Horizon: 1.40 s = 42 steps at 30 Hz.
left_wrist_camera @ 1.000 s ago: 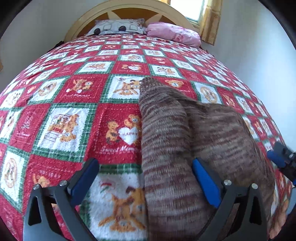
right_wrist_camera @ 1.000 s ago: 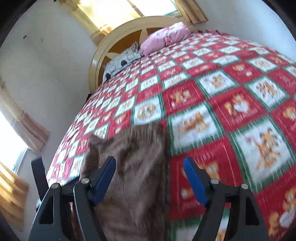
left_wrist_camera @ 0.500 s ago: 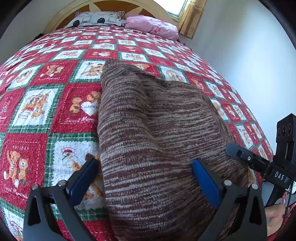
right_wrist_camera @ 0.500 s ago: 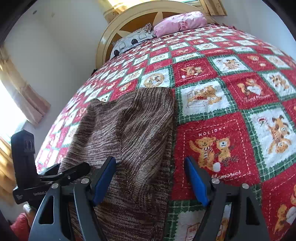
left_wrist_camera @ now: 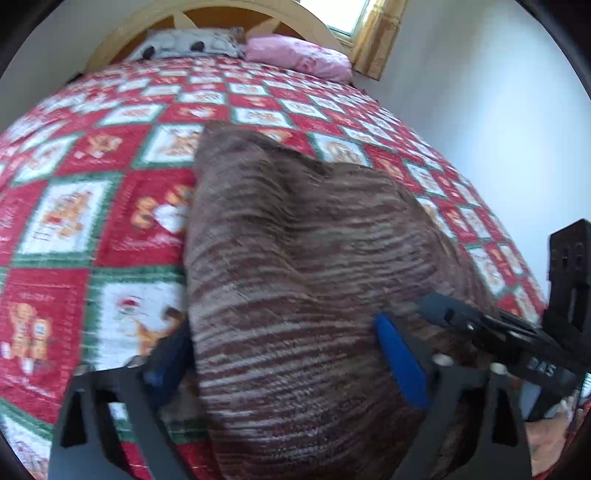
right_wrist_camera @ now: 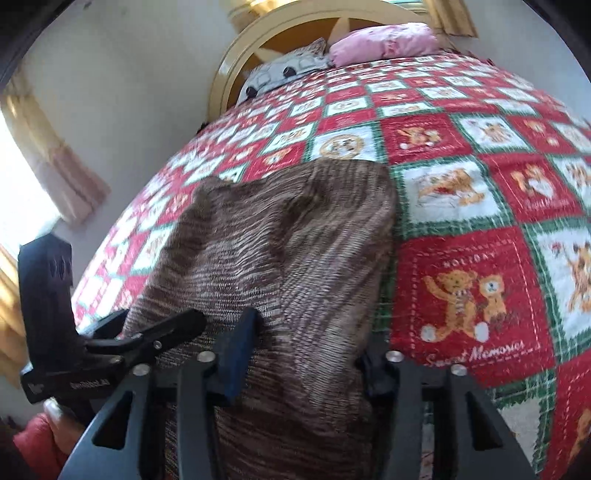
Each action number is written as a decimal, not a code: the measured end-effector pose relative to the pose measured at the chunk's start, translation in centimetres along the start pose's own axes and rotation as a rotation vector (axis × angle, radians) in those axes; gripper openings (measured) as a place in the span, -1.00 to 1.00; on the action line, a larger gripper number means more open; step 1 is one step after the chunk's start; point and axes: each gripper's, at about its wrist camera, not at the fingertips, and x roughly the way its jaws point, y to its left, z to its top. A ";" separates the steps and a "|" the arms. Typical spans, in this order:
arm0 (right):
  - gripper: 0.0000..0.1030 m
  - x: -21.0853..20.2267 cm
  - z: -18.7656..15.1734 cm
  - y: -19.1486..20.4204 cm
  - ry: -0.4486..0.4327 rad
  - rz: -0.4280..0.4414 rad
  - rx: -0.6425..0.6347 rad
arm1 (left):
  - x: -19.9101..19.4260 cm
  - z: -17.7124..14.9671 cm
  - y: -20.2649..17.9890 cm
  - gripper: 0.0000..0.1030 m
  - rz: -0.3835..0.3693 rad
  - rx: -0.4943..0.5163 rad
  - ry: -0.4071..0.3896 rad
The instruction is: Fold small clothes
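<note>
A: Where's the garment?

B: Brown striped knit (left_wrist_camera: 295,280) lies on the bed quilt (left_wrist_camera: 85,229), red/green/white patchwork w/ teddy bears. Its far edge points toward the headboard (right_wrist_camera: 266,48), near end runs under both cameras. Rumpled, a raised fold across the middle.

A: Left gripper?

B: Left gripper (left_wrist_camera: 284,354) sits at the knit's near end, on the side away from the wall (left_wrist_camera: 498,110). Jaws wide but closing, knit bulging up between them. One blue pad (left_wrist_camera: 399,362) shows against the cloth, the other is half hidden behind the knit's edge. Pads not clearly pressing yet, so I'd call it not gripping.

A: Right one?

B: Right gripper (right_wrist_camera: 306,350) is at the knit's near end too, on the edge that faces the open quilt. Jaws closing, narrower than the left's, w/ a hump of knit between them. Blue pad (right_wrist_camera: 236,350) dug into the fabric, the opposite finger mostly buried by cloth. Looks like it's pinching the knit, tho blur makes it hard to be sure.

A: See each other?

B: Yes. From the left cam, the other tool's black finger lies on the knit just beside the blue pad. From the right cam, the left tool's black finger lies on the knit's near corner.

A: Anything else?

B: Grey pillow (right_wrist_camera: 284,74) and pink pillow (right_wrist_camera: 384,40) against the headboard, well apart from the knit. Curtain (left_wrist_camera: 380,33) by a window past the pink one
</note>
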 end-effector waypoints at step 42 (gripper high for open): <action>-0.39 -10.0 -9.5 6.8 0.011 0.053 0.069 | -9.5 -7.1 -1.7 0.15 0.043 0.083 0.113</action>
